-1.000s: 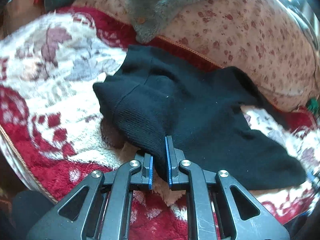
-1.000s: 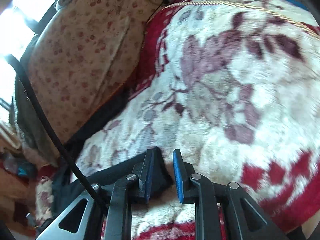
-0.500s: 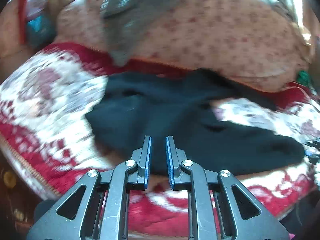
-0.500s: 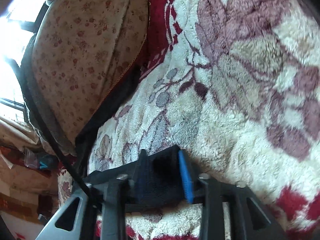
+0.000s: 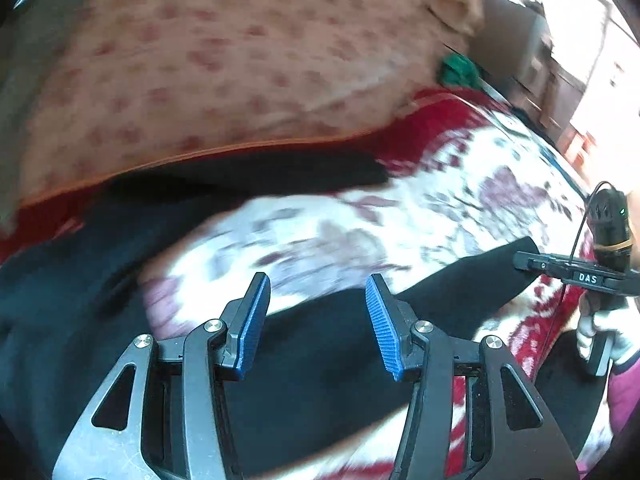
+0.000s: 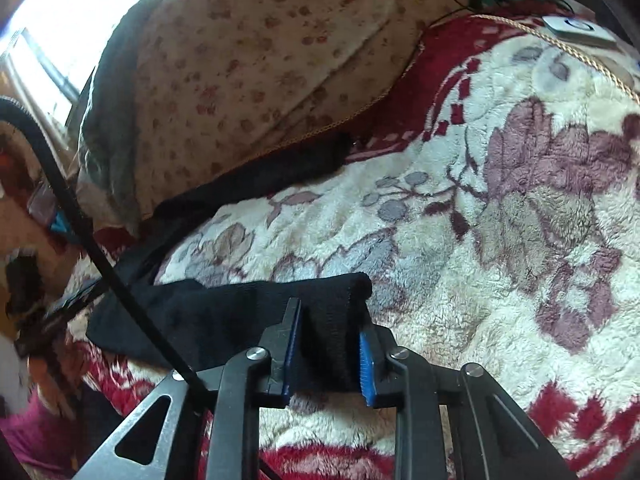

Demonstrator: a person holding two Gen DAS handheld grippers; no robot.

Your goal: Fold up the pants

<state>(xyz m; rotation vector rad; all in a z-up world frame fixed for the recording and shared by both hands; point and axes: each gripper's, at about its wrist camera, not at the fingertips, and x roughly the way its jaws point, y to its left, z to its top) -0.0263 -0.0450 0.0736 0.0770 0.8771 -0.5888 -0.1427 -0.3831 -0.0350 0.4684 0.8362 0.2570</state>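
Observation:
Black knit pants [image 5: 328,344] lie spread on a floral red-and-cream blanket [image 5: 400,232]. One leg runs right to its cuff, the other lies along the back cushion. My left gripper [image 5: 316,320] is open and empty just above the near leg. My right gripper [image 6: 326,354] has the near leg's cuff [image 6: 336,304] between its jaws, which stand slightly apart around the fabric. The right gripper also shows in the left wrist view [image 5: 532,262] at that cuff. The far leg [image 6: 272,172] ends beside the cushion.
A cream flower-print back cushion [image 5: 224,68] rises behind the blanket, with a grey garment [image 6: 104,120] over it. A green item [image 5: 460,70] and a white device [image 6: 576,30] sit at the far end. A black cable [image 6: 80,220] crosses the right wrist view.
My left gripper let go of the pants, opened wide and swung right along the near leg. My right gripper stayed on the cuff, and the leg now lies stretched out.

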